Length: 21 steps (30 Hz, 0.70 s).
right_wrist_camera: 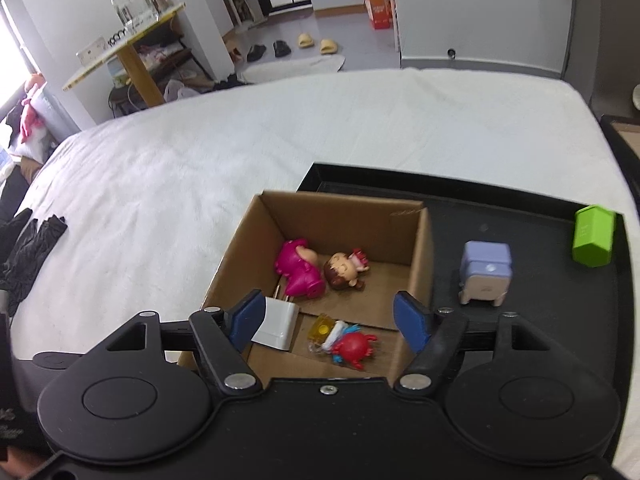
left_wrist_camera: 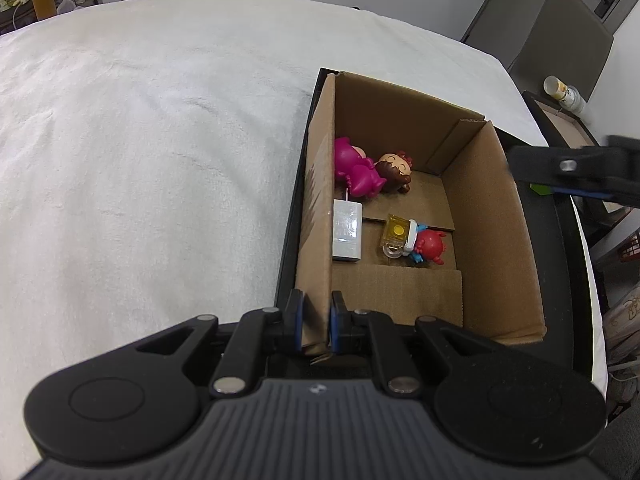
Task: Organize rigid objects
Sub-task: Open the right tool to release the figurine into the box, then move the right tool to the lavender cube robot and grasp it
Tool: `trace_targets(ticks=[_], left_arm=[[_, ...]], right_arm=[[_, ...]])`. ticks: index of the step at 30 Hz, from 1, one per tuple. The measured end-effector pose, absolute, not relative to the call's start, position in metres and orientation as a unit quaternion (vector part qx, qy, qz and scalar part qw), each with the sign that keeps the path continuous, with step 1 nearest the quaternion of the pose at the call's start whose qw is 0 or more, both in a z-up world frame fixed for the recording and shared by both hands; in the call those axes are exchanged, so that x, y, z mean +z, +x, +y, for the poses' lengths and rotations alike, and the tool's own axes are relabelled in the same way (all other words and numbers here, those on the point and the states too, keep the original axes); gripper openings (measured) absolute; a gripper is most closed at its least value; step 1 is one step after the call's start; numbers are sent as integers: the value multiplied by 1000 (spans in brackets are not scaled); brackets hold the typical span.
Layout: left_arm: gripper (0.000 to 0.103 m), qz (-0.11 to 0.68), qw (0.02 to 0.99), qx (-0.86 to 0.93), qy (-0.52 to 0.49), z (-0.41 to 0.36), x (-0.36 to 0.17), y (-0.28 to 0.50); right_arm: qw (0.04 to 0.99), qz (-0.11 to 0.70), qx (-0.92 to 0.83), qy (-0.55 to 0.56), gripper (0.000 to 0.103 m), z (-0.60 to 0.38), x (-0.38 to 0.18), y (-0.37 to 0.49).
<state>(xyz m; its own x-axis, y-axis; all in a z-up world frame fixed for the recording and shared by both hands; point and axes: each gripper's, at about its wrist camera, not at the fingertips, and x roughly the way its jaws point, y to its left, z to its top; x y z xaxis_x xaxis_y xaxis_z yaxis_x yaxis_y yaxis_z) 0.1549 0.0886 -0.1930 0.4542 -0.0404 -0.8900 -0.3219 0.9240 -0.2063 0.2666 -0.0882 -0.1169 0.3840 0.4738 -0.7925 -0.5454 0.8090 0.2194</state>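
Observation:
A cardboard box (left_wrist_camera: 492,216) stands in a black tray (left_wrist_camera: 560,248). In it lie a magenta figure (left_wrist_camera: 354,168), a brown-haired doll (left_wrist_camera: 394,170), a white charger (left_wrist_camera: 347,230) and a red crab toy with a yellow piece (left_wrist_camera: 416,240). My left gripper (left_wrist_camera: 317,316) is shut on the box's left wall at its near corner. My right gripper (right_wrist_camera: 330,320) is open and empty above the box (right_wrist_camera: 416,216). A lilac block (right_wrist_camera: 484,272) and a green block (right_wrist_camera: 592,236) lie on the tray (right_wrist_camera: 540,340) right of the box.
The tray sits on a white cloth-covered table (left_wrist_camera: 140,140). Black gloves (right_wrist_camera: 28,248) lie at its left edge. A jar (left_wrist_camera: 564,92) stands on a dark stand to the right, next to a grey chair (left_wrist_camera: 560,32).

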Motion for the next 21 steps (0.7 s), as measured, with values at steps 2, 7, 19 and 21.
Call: trace_targets(ticks=[2, 7, 19, 21], left_arm=[[12, 516, 834, 85, -174, 88, -193, 155], [12, 518, 834, 88, -169, 86, -193, 155], [11, 522, 833, 96, -158, 81, -193, 158], [11, 523, 832, 98, -156, 80, -193, 158]], right_arm=[[834, 459, 305, -37, 74, -96, -113, 268], [840, 452, 298, -44, 78, -116, -110, 270], [851, 457, 256, -30, 79, -164, -130, 285], [852, 458, 253, -28, 79, -168, -135, 288]])
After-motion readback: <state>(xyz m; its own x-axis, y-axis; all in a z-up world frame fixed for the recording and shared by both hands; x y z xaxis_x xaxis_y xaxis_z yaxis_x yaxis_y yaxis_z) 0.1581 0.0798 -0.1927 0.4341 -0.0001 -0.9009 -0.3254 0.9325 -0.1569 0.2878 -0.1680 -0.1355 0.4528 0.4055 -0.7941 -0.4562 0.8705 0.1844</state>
